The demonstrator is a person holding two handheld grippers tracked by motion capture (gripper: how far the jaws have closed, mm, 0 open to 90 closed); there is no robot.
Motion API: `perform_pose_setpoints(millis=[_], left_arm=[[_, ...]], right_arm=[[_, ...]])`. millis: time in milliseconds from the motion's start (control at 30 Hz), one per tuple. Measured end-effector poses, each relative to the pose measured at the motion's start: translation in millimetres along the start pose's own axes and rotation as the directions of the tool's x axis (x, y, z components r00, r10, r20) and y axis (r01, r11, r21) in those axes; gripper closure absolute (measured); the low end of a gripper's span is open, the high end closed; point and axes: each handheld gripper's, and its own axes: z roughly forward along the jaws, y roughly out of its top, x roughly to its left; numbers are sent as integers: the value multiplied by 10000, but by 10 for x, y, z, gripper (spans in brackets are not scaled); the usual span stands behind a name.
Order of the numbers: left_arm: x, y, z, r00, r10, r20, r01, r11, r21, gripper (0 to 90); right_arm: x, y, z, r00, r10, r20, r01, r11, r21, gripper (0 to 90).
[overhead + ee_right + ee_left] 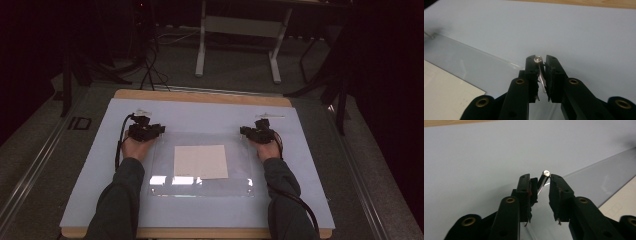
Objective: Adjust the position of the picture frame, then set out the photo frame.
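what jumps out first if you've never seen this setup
A clear plastic sheet lies mid-table on the pale blue mat, glare along its near edge, with a cream square paper under it. At its far corners, the left claw and right claw each straddle a small shiny metal pin.

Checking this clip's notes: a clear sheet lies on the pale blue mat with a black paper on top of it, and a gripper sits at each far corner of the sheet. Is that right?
Not quite: the paper is white, not black, as the high view shows. The rest holds: the clear sheet lies on the pale blue mat, with the left gripper and right gripper at its far corners.
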Motion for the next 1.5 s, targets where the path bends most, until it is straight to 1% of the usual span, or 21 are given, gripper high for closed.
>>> perform_pose_setpoints(millis=[133, 200, 300, 333, 367, 467, 500, 633, 700, 733, 800, 867, 900, 967, 1000, 1033, 1100, 1200, 1267, 1367, 1500], left_arm=[[43, -31, -59, 9998, -38, 173, 48, 9983, -581, 671], [66, -42, -91, 9999, 18, 136, -5, 9961, -881, 670], [100, -60, -104, 9995, 104, 291, -72, 9943, -1062, 660], [100, -60, -104, 9995, 104, 291, -72, 9943, -1062, 663], [99, -72, -98, 9992, 290, 282, -255, 9927, -1180, 669], [79, -82, -83, 9984, 508, 263, -469, 9901, -1322, 705], [77, -85, -82, 9980, 564, 278, -521, 9893, -1362, 718], [60, -90, -76, 9958, 854, 338, -803, 9879, -1325, 785], [37, -84, -69, 9950, 967, 237, -930, 9877, -1257, 820], [34, -80, -66, 9944, 1037, 198, -1005, 9872, -1238, 823], [37, -81, -58, 9944, 1029, 233, -992, 9874, -1234, 822], [37, -86, -44, 9944, 1024, 243, -988, 9879, -1192, 810], [34, -87, -36, 9938, 1085, 234, -1052, 9879, -1141, 800], [29, -82, -24, 9943, 1055, 166, -1030, 9881, -1139, 812], [26, -75, -19, 9947, 1009, 183, -982, 9886, -1144, 822], [20, -65, -16, 9947, 1012, 156, -989, 9890, -1104, 826], [11, -49, -12, 9938, 1103, 125, -1085, 9890, -1008, 832], [15, -44, -10, 9927, 1182, 238, -1154, 9886, -969, 833], [22, -51, -7, 9925, 1185, 292, -1149, 9880, -1035, 831], [48, -88, 5, 9941, 978, 463, -918, 9889, -1170, 807], [54, -117, 24, 9944, 965, 424, -914, 9899, -1086, 805]], right_arm=[[1, -15, 2, 9999, 115, -5, -115, 9998, -130, 797], [0, -19, -1, 9999, 119, -33, -120, 9998, -172, 789], [-11, -26, -41, 9995, 274, -178, -284, 9980, -570, 760], [-14, -25, -59, 9994, 237, -241, -254, 9971, -712, 752], [-14, -20, -72, 9996, 188, -206, -203, 9969, -764, 749], [-10, -17, -94, 9999, -149, -31, 147, 9972, -735, 741], [-5, -20, -98, 9998, -194, -5, 193, 9971, -742, 745], [12, -41, -91, 9996, -261, 47, 264, 9964, -808, 779], [27, -53, -85, 9995, -286, 96, 293, 9956, -891, 801], [35, -55, -81, 9995, -292, 146, 304, 9957, -873, 801], [36, -58, -67, 9996, -220, 181, 235, 9961, -853, 778], [34, -74, -49, 9996, -159, 224, 175, 9970, -753, 778], [31, -88, -39, 9995, -179, 251, 196, 9971, -730, 788], [42, -114, -40, 9993, -206, 301, 233, 9955, -919, 815], [53, -120, -39, 9985, -331, 442, 372, 9948, -951, 821], [69, -119, -41, 9978, -345, 558, 397, 9947, -949, 825], [94, -119, -45, 9960, -434, 782, 506, 9944, -928, 829], [85, -132, -63, 9964, -399, 742, 468, 9944, -942, 829], [81, -141, -70, 9964, -446, 719, 516, 9939, -973, 826], [62, -143, -70, 9982, -290, 528, 343, 9942, -1017, 815], [50, -146, -79, 9989, -260, 396, 302, 9935, -1099, 809]])
